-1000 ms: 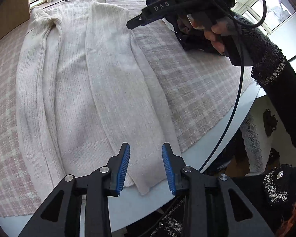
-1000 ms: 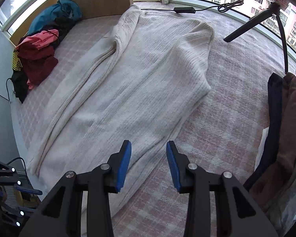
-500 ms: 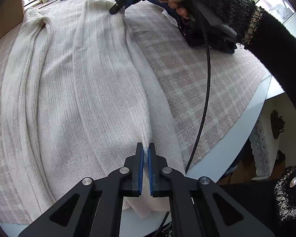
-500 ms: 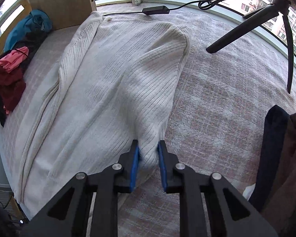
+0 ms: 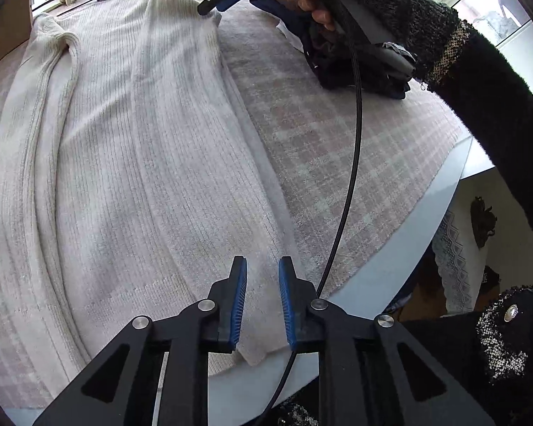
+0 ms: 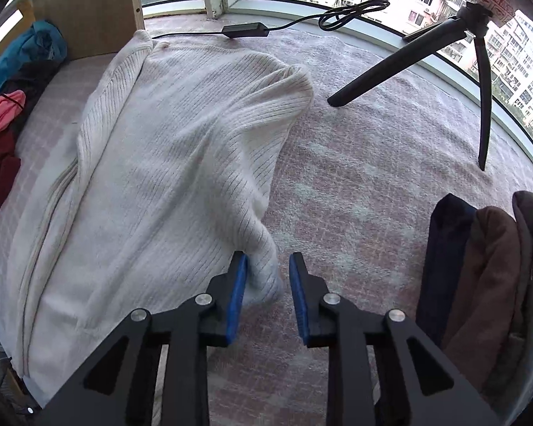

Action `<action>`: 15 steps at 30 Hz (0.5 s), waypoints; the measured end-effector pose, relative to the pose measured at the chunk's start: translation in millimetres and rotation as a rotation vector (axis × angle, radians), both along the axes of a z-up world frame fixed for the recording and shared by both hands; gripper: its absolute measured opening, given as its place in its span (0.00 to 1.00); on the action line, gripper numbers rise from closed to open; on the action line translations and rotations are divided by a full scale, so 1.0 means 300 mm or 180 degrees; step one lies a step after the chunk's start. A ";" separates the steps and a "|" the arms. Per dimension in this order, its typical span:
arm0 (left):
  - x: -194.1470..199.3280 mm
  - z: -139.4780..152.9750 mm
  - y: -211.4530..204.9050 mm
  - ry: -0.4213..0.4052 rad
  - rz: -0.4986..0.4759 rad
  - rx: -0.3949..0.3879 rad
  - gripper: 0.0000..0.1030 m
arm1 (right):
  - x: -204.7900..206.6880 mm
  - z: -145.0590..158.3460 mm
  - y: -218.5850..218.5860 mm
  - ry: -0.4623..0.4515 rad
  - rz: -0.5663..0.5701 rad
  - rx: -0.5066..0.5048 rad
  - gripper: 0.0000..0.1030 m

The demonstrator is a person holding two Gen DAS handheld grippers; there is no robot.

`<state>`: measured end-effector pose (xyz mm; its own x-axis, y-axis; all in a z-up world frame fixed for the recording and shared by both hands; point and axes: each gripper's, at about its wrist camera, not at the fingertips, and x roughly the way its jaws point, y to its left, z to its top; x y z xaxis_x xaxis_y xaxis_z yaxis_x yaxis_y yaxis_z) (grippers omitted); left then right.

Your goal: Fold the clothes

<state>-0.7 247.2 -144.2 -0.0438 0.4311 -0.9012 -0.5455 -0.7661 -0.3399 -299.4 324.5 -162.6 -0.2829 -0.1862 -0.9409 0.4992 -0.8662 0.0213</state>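
Cream ribbed knit, a long sweater (image 5: 131,149), lies spread lengthwise on a pink-and-white checked cloth (image 5: 323,135) that covers the table, its hem at the near edge and its shoulders toward the window. One side is folded inward along its length.

The left gripper (image 5: 263,301) hangs over the hem corner near the table's edge. Its blue pads stand a little apart after having just been opening, and the knit lies below and between them without being pinched, so it has let go. A black cable (image 5: 351,163) runs past its right finger.

The right gripper (image 6: 268,291) is at the far end of the sweater, by the shoulder. Its jaws have also just been opening; a raised fold of the knit (image 6: 259,266) sits between them, against the left pad and clear of the right one, so the grip is released. In the left wrist view this gripper (image 5: 213,0) shows at the top, held by a hand (image 5: 312,0) in a dark sleeve.

Beside the sweater on the right lies a stack of dark folded clothes (image 6: 479,284). A black tripod (image 6: 444,53) stands on the cloth near the window, and a power adapter with cord (image 6: 245,30) lies past the sweater's top. A heap of blue, pink and dark red clothes (image 6: 10,106) lies at the left.
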 end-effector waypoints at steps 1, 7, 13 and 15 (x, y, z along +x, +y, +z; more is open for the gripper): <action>0.007 0.018 -0.020 0.0045 0.0034 -0.0017 0.17 | 0.012 0.024 0.013 -0.0001 -0.0015 -0.0076 0.35; 0.079 -0.033 0.054 0.0156 -0.0166 -0.0248 0.23 | 0.107 0.099 0.086 -0.0419 -0.0124 -0.0579 0.41; 0.113 -0.095 0.136 0.0225 -0.0385 -0.0193 0.30 | 0.255 0.266 0.263 -0.0308 -0.0224 -0.1329 0.41; 0.125 -0.092 0.152 0.0318 -0.0429 -0.0263 0.34 | 0.250 0.226 0.261 -0.0290 -0.0269 -0.1130 0.41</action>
